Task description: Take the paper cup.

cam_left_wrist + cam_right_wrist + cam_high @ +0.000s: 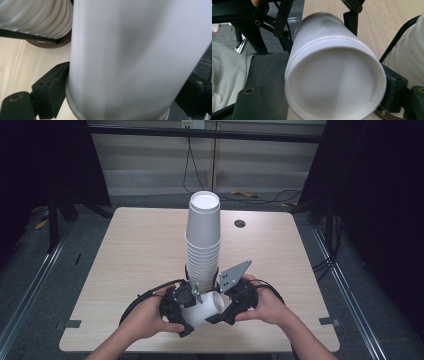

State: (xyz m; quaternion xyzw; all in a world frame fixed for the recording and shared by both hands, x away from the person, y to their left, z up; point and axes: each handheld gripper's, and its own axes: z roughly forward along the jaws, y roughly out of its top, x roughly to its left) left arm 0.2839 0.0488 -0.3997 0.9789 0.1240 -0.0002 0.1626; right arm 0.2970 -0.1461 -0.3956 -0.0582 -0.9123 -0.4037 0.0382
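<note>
So, near the table's (125,245) six o'clock edge, the left gripper (186,307) and right gripper (225,310) both clamp one sideways white cup (204,309). Behind it at twelve, the tall cup stack (203,242) waits; I'd judge stacking this one is left.

Probably a lab, bare test table (140,250), dark curtains (45,160), floor cables (260,196)

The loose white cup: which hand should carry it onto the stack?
Probably the left: left gripper clamps the loose white cup across its wall. Right gripper sits at its base end, beside the stack.
</note>
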